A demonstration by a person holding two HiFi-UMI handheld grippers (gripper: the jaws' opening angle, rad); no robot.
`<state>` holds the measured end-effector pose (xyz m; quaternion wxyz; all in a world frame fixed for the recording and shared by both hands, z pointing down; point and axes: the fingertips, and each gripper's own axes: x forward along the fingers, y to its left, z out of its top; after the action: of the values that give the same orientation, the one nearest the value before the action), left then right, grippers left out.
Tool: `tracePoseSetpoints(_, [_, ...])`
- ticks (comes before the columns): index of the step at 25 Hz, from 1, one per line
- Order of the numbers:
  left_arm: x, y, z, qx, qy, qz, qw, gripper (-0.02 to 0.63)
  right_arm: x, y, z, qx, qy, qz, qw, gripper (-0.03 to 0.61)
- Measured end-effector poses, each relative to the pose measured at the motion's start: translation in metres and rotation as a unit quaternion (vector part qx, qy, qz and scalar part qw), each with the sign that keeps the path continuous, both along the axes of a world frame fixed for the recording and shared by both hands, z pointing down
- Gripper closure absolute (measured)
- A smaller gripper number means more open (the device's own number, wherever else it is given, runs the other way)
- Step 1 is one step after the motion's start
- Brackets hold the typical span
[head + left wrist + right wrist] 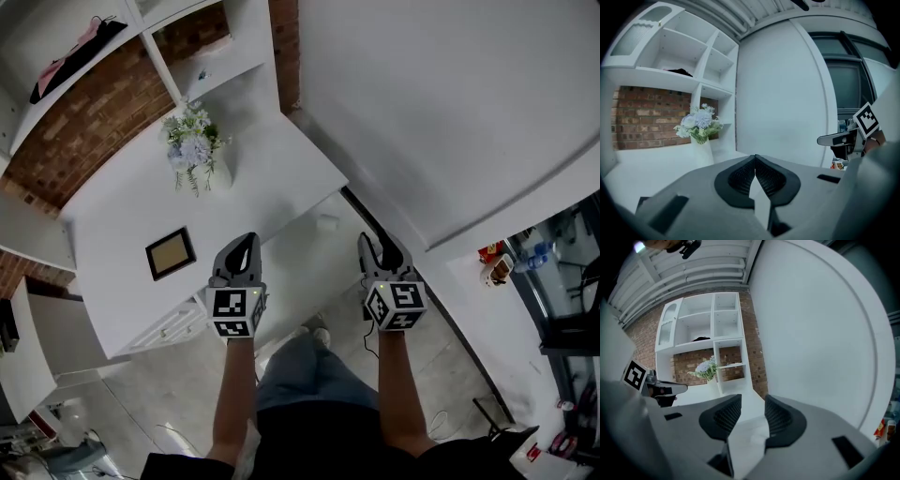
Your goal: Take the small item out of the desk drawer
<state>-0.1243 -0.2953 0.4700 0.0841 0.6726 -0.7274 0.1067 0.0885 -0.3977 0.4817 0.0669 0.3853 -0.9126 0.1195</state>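
The white desk (122, 234) stands at the left, and its drawer fronts (173, 328) along the near side look shut. No small item shows in any view. My left gripper (246, 242) hovers over the desk's near right edge with its jaws together and nothing between them (755, 159). My right gripper (373, 244) hangs over the floor to the right of the desk, a clear gap between its jaws and nothing in it (752, 401). Both point away from me toward the white wall (450, 112).
A vase of flowers (195, 150) and a small picture frame (171, 253) sit on the desk. White shelving (187, 47) on a brick wall stands behind it. A small white object (326, 223) lies on the floor by the desk's corner. The person's legs (300, 375) are below.
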Motion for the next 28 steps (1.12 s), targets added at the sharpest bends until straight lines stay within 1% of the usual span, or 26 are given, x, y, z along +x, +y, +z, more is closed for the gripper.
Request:
tracePoseSetpoints(4, [0.006,-0.020,0.006,-0.002,0.013,0.008,0.9999,0.604,-0.008,-0.017,0.001,0.000,0.018,-0.012,1.000,0.443])
tracePoseSetpoints(7, [0.011,-0.031,0.011,-0.008,0.021,0.018,0.9996,0.604,-0.016,-0.031,0.007,0.004,0.047,-0.026,0.999,0.443])
tracePoseSetpoints(9, [0.014,-0.039,0.016,-0.012,0.027,0.021,0.9993,0.604,-0.026,-0.041,0.016,0.004,0.072,-0.046,0.996,0.443])
tracePoseSetpoints(12, [0.018,-0.048,0.027,-0.018,0.036,0.028,0.9988,0.604,-0.051,-0.051,0.039,0.004,0.129,-0.097,0.987,0.443])
tracePoseSetpoints(14, [0.023,-0.052,0.036,-0.023,0.044,0.034,0.9982,0.604,-0.068,-0.055,0.060,0.003,0.172,-0.140,0.975,0.443])
tracePoseSetpoints(16, [0.027,-0.055,0.046,-0.030,0.053,0.037,0.9975,0.604,-0.085,-0.055,0.083,0.005,0.223,-0.187,0.957,0.443])
tracePoseSetpoints(18, [0.030,-0.055,0.058,-0.039,0.062,0.038,0.9966,0.604,-0.099,-0.052,0.111,0.006,0.280,-0.233,0.931,0.439])
tracePoseSetpoints(20, [0.032,-0.054,0.071,-0.048,0.072,0.037,0.9955,0.604,-0.109,-0.049,0.142,0.012,0.342,-0.276,0.898,0.425])
tracePoseSetpoints(24, [0.035,-0.052,0.096,-0.064,0.092,0.031,0.9932,0.604,-0.115,-0.047,0.207,0.019,0.451,-0.339,0.825,0.405])
tracePoseSetpoints(26, [0.035,-0.049,0.106,-0.072,0.097,0.028,0.9923,0.604,-0.116,-0.048,0.233,0.019,0.488,-0.358,0.796,0.390])
tracePoseSetpoints(28, [0.034,-0.045,0.117,-0.080,0.102,0.023,0.9912,0.604,-0.117,-0.051,0.254,0.020,0.515,-0.370,0.773,0.382])
